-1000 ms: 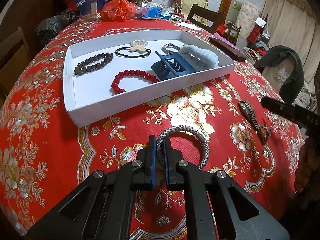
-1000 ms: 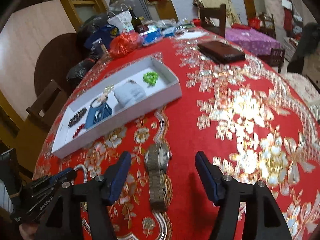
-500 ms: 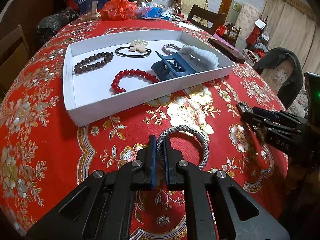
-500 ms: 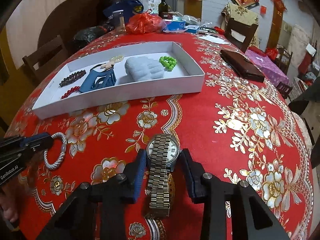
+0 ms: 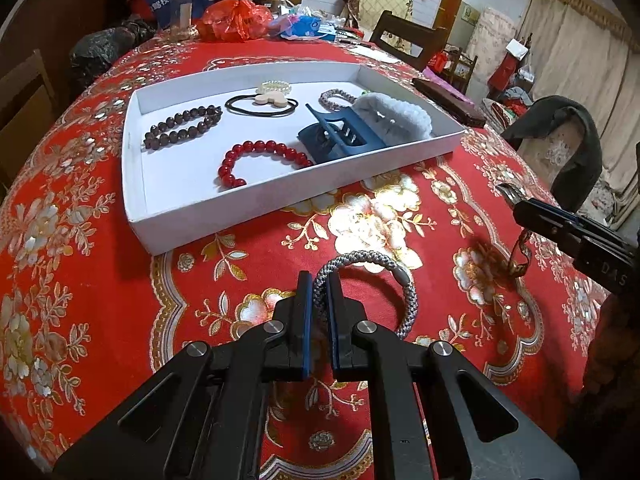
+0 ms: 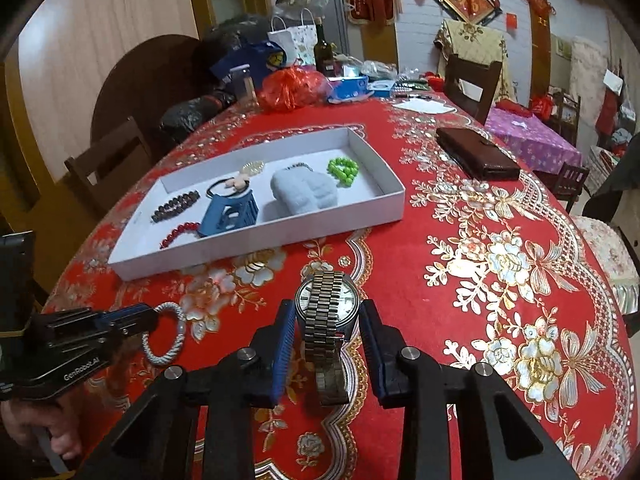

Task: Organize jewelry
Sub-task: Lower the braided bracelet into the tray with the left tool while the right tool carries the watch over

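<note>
A second ago the right gripper [image 6: 327, 330] stood wide open with the metal wristwatch [image 6: 327, 312] lying flat on the red tablecloth [image 6: 460, 248] between its fingers. Half a second ago the fingers had narrowed to either side of the watch case. Now they grip the case, and the watch has come up off the cloth, its band hanging down between and below the fingers. In the left wrist view, the right gripper has risen at the far right, the band [image 5: 519, 254] dangling beneath its tips.
</note>
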Available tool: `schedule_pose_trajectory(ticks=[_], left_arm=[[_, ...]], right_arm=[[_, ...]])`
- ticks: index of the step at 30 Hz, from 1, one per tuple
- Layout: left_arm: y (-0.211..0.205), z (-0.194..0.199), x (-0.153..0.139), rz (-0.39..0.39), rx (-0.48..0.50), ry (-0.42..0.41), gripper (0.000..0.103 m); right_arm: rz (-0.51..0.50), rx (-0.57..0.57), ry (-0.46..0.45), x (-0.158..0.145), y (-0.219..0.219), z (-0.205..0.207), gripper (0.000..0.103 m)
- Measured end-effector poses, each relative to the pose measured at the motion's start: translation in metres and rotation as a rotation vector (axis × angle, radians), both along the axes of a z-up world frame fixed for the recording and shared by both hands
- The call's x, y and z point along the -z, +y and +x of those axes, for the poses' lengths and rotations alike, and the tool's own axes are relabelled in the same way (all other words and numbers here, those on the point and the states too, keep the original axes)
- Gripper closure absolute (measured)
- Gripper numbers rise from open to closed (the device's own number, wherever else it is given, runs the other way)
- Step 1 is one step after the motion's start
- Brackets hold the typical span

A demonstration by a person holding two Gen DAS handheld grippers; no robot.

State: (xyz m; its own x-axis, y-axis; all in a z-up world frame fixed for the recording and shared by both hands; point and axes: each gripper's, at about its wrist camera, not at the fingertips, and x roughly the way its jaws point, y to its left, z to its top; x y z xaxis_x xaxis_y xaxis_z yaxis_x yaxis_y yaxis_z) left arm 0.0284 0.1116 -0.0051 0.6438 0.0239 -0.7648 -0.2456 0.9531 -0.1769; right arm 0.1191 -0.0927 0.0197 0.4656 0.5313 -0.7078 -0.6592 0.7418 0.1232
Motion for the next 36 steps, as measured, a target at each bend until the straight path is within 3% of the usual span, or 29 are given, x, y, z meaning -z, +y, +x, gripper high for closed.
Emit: schedule_pose_trajectory(ticks=[3,9,14,25,36], left_arm=[[0.000,-0.001,-0.011,-0.023,-0.001,-0.021,0.098],[-0.010,-0.002,-0.046,0.013,0.027,-0.084,0.098],[-0.009,-0.002,-0.057,0.005,0.020,-0.101,0.098],[0.005,0.006,-0.073,0.018,-0.008,-0.104,0.098],[0.050,0.014,-0.077,0.015,-0.080,-0.104,0.098]], right_arm=[[0.014,0.000,-0.003,-0.004,-0.003,-0.004,0.072],[0.050,0.006,-0.014,-0.015,-0.008,-0.009,0.072],[0.071,0.005,-0.016,-0.019,-0.010,-0.010,0.072],[0.077,0.003,-0.007,-0.020,-0.011,-0.010,0.072],[0.091,0.017,0.001,-0.024,-0.012,-0.006,0.072]])
